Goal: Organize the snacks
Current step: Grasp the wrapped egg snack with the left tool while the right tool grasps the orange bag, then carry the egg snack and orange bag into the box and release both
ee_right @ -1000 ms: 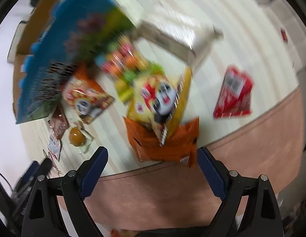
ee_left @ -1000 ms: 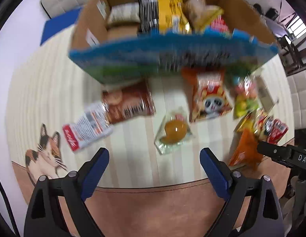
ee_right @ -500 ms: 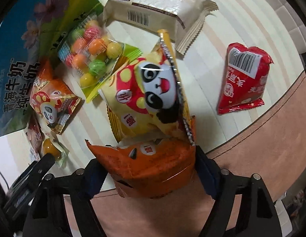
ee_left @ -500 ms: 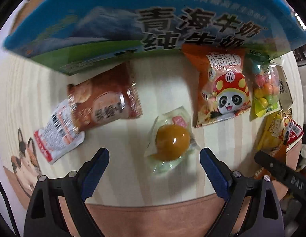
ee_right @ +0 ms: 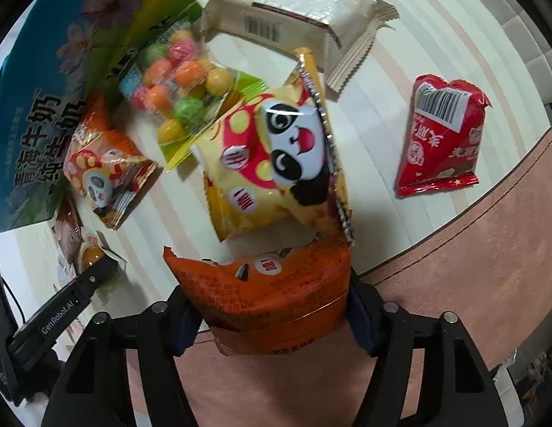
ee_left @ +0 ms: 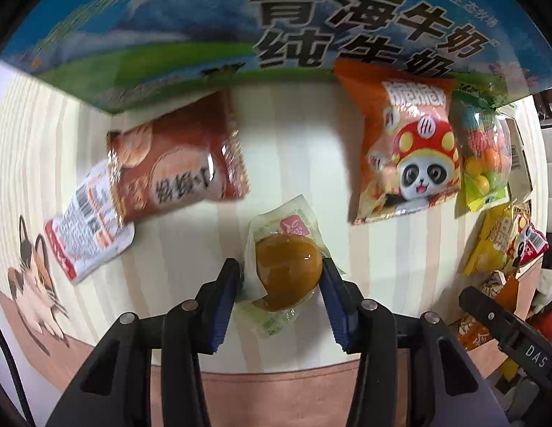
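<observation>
A clear packet with an amber egg-like snack (ee_left: 286, 270) lies on the striped tablecloth. My left gripper (ee_left: 280, 272) points straight down over it, its jaws closing, with both blue pads against the packet's sides. In the right wrist view an orange snack packet (ee_right: 269, 291) at the table's near edge fills the gap of my right gripper (ee_right: 270, 297). Its jaws are closing too, and both pads press on the packet. A yellow panda packet (ee_right: 276, 163) lies partly on the orange one. The blue-green milk carton box (ee_left: 276, 17) stands just beyond.
Around the box lie a brown packet (ee_left: 180, 163), a white-red packet (ee_left: 87, 220), an orange panda packet (ee_left: 407, 149), a bag of coloured candy balls (ee_right: 176, 85), a cream wrapper (ee_right: 293, 17) and a red packet (ee_right: 439, 135). The brown table edge (ee_right: 472, 267) runs close by.
My left gripper sank toward the egg packet and its wide jaws came together around it. The right gripper moved onto the orange packet and its jaws narrowed onto it.
</observation>
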{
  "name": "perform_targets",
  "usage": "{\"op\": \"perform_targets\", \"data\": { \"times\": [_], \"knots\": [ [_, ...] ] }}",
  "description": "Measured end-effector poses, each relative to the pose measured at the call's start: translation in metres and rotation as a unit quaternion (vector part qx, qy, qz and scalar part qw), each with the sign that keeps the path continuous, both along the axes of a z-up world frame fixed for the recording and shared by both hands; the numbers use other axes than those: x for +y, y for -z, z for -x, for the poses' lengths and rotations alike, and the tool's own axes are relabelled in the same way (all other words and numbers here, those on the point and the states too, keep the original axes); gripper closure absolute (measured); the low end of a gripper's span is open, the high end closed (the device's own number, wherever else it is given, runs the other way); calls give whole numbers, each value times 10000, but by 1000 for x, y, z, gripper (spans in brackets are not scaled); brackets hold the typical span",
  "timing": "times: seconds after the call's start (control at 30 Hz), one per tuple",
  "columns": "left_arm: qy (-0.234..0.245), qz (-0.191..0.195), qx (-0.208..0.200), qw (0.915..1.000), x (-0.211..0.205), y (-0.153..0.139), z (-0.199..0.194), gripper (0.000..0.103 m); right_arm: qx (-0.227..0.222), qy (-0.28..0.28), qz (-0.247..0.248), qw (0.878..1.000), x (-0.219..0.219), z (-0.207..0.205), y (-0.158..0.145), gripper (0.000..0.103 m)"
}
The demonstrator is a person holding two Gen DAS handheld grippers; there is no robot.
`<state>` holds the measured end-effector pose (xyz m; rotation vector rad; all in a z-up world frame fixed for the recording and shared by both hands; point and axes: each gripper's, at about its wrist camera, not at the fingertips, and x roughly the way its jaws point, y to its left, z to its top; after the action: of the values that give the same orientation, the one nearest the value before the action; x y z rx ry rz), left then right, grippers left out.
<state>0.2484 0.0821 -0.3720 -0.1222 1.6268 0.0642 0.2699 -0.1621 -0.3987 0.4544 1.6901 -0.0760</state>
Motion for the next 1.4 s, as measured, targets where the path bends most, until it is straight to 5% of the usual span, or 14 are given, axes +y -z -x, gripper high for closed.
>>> {"op": "perform_targets", "data": {
  "times": [0.37,0.63,0.87,1.0,1.13,1.4],
  "knots": [
    [-25,207,21,9998,-7,-16,73,60,-198,-525,-328,9979,36,16,-32,37],
    [-248,540,-612,9964,-1,-94,95,60,-790,-804,-643,9915,49,-10,-104,37],
    [-417,795,-1417,9858,26,-186,26,60,-1712,-1023,-741,9771,63,-76,-190,37],
    [-528,921,-1588,9816,41,-205,-25,60,-2048,-1200,-527,9700,74,-120,-215,37],
    [-587,939,-1515,9822,53,-197,-76,60,-2065,-1446,-181,9675,90,-164,-213,37],
    [-598,1161,-917,9872,60,-153,-147,60,-1545,-1567,143,9754,99,-217,-149,37]
  ]
}}
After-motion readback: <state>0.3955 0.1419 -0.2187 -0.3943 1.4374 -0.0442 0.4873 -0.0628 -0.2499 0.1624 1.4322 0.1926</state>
